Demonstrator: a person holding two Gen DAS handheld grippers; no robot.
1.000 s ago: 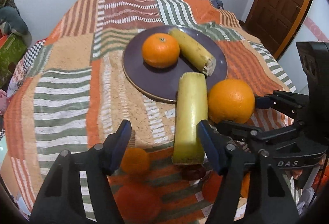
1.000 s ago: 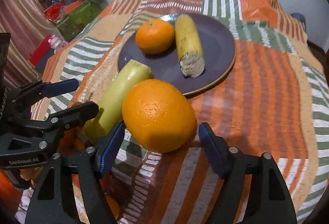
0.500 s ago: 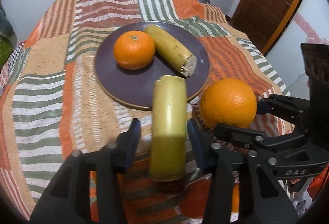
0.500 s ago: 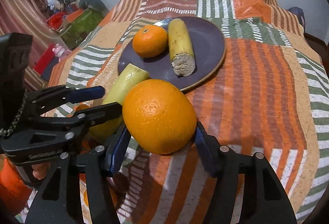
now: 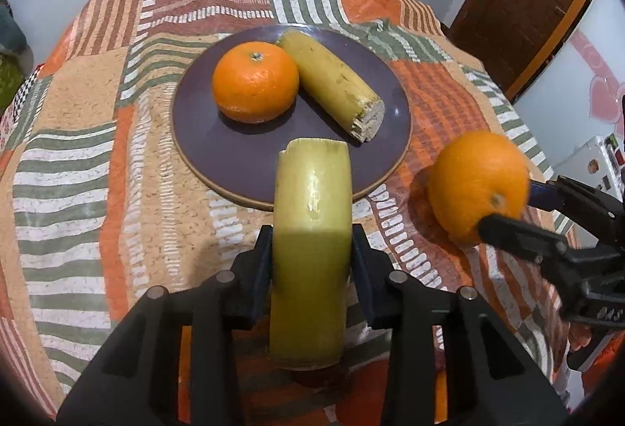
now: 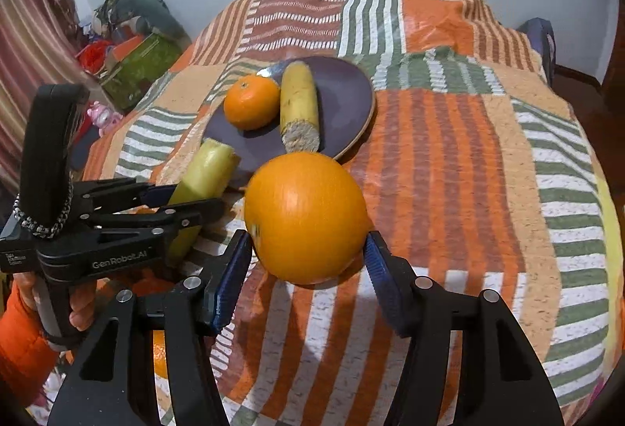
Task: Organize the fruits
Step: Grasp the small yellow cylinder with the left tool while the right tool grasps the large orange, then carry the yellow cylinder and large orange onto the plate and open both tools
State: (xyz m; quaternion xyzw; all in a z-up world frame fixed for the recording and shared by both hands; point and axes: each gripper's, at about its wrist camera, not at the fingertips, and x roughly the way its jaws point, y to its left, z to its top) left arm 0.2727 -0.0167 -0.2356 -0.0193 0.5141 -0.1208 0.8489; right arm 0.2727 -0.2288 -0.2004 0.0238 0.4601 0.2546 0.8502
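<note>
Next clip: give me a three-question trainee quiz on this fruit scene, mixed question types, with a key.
1. True or false: the dark purple round plate holds a small orange mandarin and a cut yellow banana piece.
2. What sits between the closing jaws of the left gripper? A) the mandarin B) a long yellow-green banana piece C) nothing
3. Fill in: the closing right gripper has the large ____ between its pads.

Key: 1 true; 2 B; 3 orange.
</note>
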